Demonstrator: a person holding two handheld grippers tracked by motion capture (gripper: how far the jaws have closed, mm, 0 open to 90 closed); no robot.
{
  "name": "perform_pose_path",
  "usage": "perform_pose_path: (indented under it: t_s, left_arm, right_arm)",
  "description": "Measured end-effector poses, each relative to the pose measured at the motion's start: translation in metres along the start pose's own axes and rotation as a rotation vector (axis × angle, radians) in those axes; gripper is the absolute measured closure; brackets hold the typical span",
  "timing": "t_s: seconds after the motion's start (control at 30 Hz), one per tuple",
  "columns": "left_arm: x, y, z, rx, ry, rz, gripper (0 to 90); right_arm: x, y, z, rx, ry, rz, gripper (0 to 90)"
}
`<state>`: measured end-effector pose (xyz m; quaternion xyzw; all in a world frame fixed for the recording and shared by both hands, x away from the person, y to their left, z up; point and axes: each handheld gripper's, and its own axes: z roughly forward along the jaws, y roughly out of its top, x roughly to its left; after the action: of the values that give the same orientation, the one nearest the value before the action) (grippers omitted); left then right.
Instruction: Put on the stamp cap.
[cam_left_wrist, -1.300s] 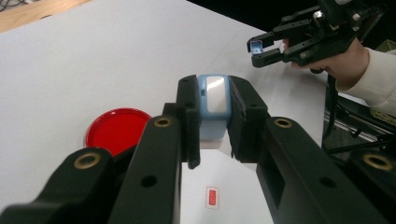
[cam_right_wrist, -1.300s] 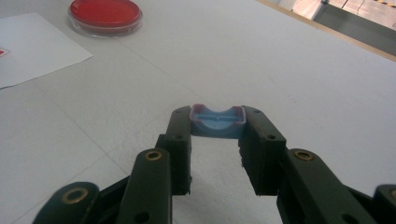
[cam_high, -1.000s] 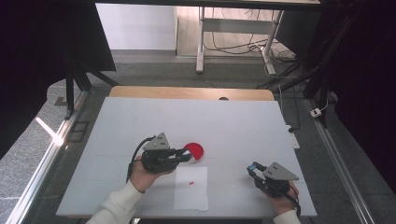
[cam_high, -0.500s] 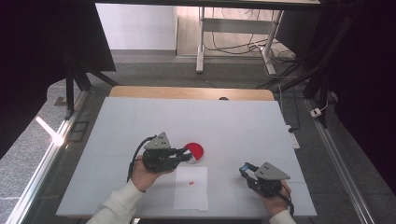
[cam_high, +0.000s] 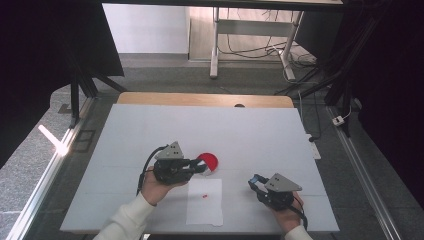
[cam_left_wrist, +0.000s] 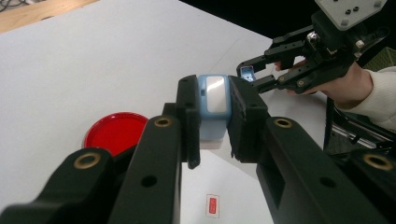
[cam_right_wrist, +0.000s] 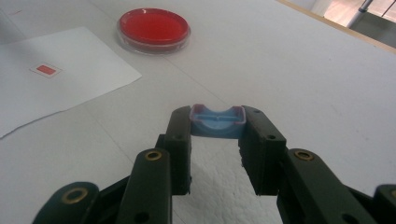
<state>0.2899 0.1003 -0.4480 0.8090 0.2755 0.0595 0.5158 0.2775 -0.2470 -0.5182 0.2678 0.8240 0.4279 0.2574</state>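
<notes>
My left gripper (cam_high: 202, 168) is shut on a light blue block with a silvery face (cam_left_wrist: 213, 103), held just above the near edge of a red round dish (cam_high: 208, 161). In the left gripper view the dish (cam_left_wrist: 116, 132) lies below and to the left of the jaws. My right gripper (cam_high: 254, 181) hovers low at the front right, shut on a small blue cap with a pink rim (cam_right_wrist: 218, 122). Between the two hands lies a white sheet of paper (cam_high: 205, 207) with a small red rectangle (cam_high: 204, 196) printed on it.
The white tabletop (cam_high: 250, 135) has a wooden strip (cam_high: 200, 99) along its far edge. Dark frames and metal rails run along both sides. A white sleeve (cam_high: 127, 220) reaches in at the front left.
My right gripper has slid a little to the left, toward the paper, still holding the blue cap. The left gripper and the dish have stayed put.
</notes>
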Motion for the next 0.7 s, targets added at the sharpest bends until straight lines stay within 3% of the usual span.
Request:
perform_pose_path:
  t_s: [0.7]
  left_arm:
    - [0.0,0.001,0.004,0.001,-0.014,-0.008,75.4]
  right_arm:
    - [0.02,0.011,0.018,-0.021,0.043,-0.017,64.7]
